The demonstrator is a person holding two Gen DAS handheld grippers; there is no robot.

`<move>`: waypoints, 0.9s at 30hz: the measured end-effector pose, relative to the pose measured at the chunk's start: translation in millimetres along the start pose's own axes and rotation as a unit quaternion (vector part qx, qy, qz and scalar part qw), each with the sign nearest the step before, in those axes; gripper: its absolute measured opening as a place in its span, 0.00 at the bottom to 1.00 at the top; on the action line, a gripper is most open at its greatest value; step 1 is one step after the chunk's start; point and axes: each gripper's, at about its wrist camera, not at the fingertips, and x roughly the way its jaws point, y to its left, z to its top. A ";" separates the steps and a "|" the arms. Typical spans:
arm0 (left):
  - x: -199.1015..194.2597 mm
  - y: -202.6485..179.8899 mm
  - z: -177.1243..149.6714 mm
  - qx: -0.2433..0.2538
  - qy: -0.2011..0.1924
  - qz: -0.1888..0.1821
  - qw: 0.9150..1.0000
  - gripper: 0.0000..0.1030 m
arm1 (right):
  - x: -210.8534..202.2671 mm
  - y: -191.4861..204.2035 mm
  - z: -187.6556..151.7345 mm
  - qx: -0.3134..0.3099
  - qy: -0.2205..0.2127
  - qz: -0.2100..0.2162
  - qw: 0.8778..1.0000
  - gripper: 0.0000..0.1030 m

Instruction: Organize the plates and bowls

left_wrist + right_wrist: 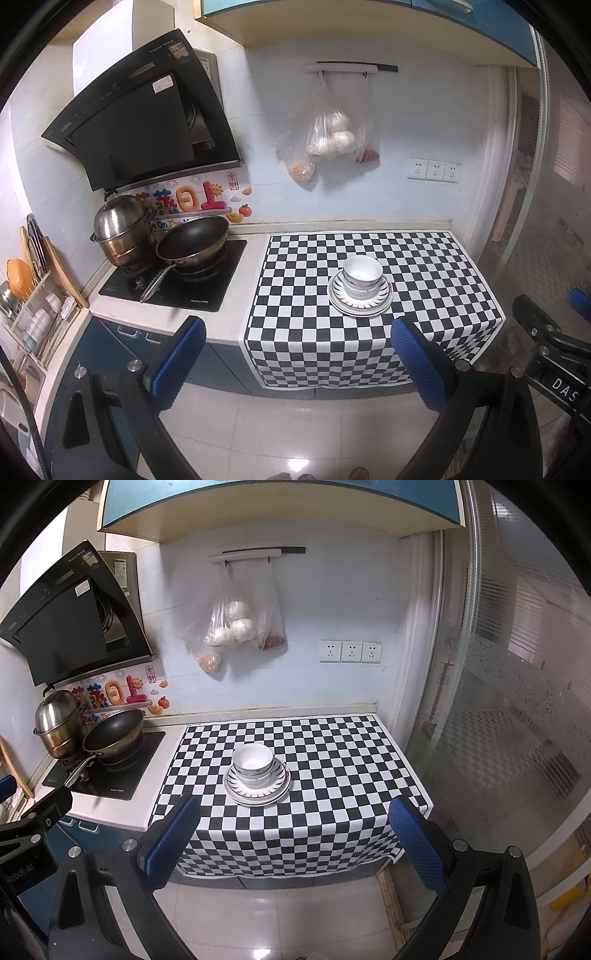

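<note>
Both claws, left (295, 365) and right (293, 843), hang spread and empty before a checkered cloth (332, 746) bearing nested bowls (254, 762) on stacked plates (258, 792).

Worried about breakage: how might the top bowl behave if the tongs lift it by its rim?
The top bowl looks glazed, so probably slippery and fragile. It sits nested in bowls on the plates; lifting may drag the one beneath. Likely rigid.
</note>
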 end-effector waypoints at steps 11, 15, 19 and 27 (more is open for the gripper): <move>-4.6 -2.5 -1.2 0.000 -0.002 -0.001 1.000 1.00 | -5.0 -0.5 -0.2 0.002 0.001 0.001 1.000 1.00; -4.2 -1.4 -1.0 0.001 -0.002 -0.003 1.000 1.00 | -6.6 -0.9 -1.2 0.002 0.000 0.002 1.000 1.00; -5.5 -2.4 -0.4 0.001 -0.003 -0.004 1.000 1.00 | -7.7 -2.0 -2.0 0.004 -0.001 0.002 1.000 1.00; -8.3 -9.8 0.0 -0.001 -0.003 -0.007 1.000 1.00 | -13.7 -1.6 -3.0 0.005 0.000 -0.002 1.000 1.00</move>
